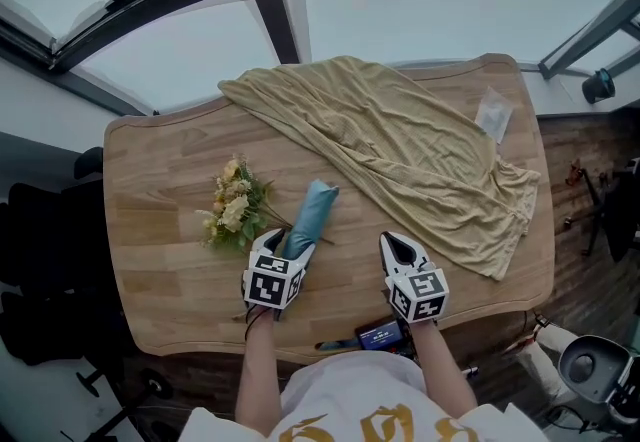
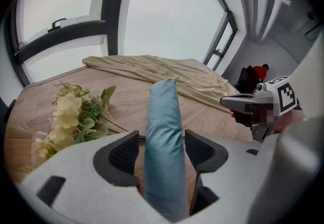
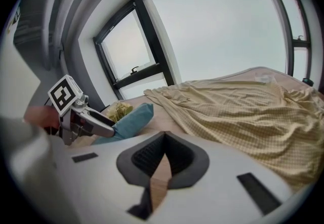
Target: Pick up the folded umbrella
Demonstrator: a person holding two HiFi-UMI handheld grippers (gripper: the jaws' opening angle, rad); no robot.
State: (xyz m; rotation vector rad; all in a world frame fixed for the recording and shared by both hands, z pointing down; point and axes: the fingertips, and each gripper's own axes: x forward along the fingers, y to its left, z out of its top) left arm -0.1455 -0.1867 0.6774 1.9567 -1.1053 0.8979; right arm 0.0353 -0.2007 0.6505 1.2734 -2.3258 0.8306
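The folded umbrella (image 1: 308,215), in a teal sleeve, lies on the wooden table (image 1: 150,230) pointing away from me. My left gripper (image 1: 285,242) straddles its near end. In the left gripper view the umbrella (image 2: 163,132) runs up between the two pads with a thin gap on each side, so the left gripper (image 2: 161,136) is open around it. My right gripper (image 1: 398,245) hovers over bare wood to the right of the umbrella. In its own view the right gripper (image 3: 164,136) has its pads meeting, with nothing in them, and the umbrella (image 3: 129,119) shows at the left.
A bunch of pale yellow flowers (image 1: 232,208) lies just left of the umbrella. A crumpled beige cloth (image 1: 400,150) covers the far and right part of the table, with a small clear packet (image 1: 493,115) near the far right corner. A small device with a lit screen (image 1: 380,335) sits at the near edge.
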